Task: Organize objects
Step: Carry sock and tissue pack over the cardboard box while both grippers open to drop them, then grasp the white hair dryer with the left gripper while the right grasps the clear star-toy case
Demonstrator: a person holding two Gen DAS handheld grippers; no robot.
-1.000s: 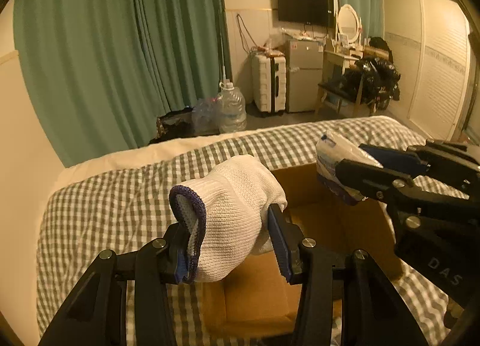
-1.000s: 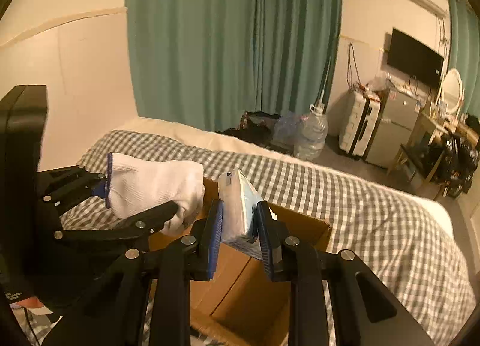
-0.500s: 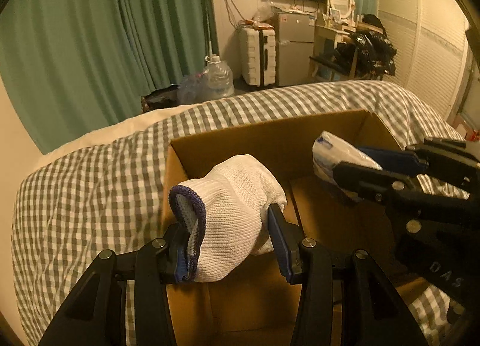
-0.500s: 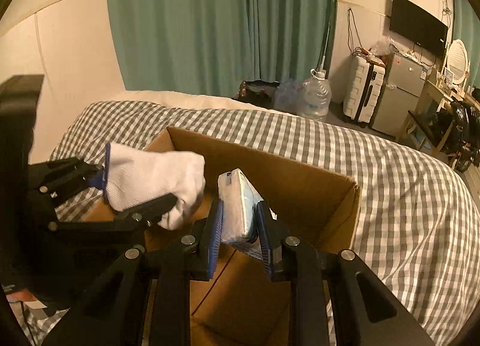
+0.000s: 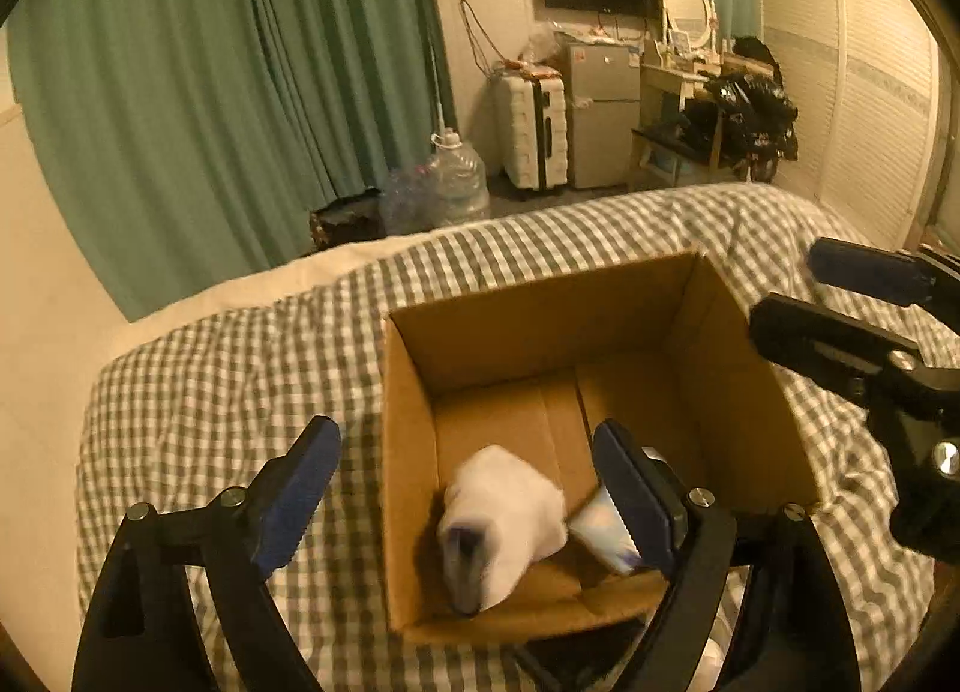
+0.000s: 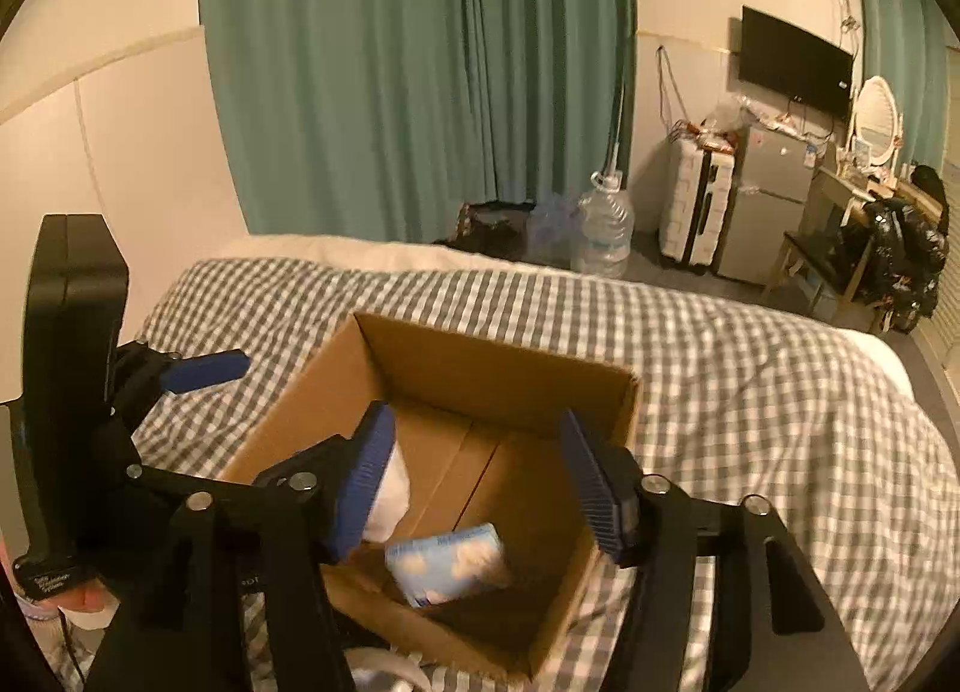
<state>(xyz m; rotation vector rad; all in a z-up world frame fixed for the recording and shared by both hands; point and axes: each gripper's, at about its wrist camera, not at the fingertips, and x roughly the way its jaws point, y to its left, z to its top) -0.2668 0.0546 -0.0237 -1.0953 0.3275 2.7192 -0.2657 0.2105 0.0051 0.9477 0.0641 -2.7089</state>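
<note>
From your left wrist camera: your left claw [image 5: 462, 497] is spread wide and holds nothing, its blue pads [image 5: 297, 491] parted over the near edge of the cardboard box [image 5: 540, 332]. Down inside the box, the white glove [image 5: 504, 518] shows blurred in the near corner, dark cuff toward you, and the tissue pack [image 5: 603, 533] lies just beside it, touching on its right. The box sits on the checked bed cover [image 5: 228, 380]. Your right claw [image 5: 798, 296] pokes in from the right edge, its fingers apart too.

From your right wrist camera: your right claw [image 6: 480, 482] is likewise wide open and empty above the box [image 6: 492, 368]. The tissue pack [image 6: 450, 563] rests tilted on the box floor, with the glove [image 6: 393, 497] partly hidden behind your left pad. Your left claw [image 6: 204, 371] hangs at the left, over the bed cover [image 6: 750, 392].
</note>
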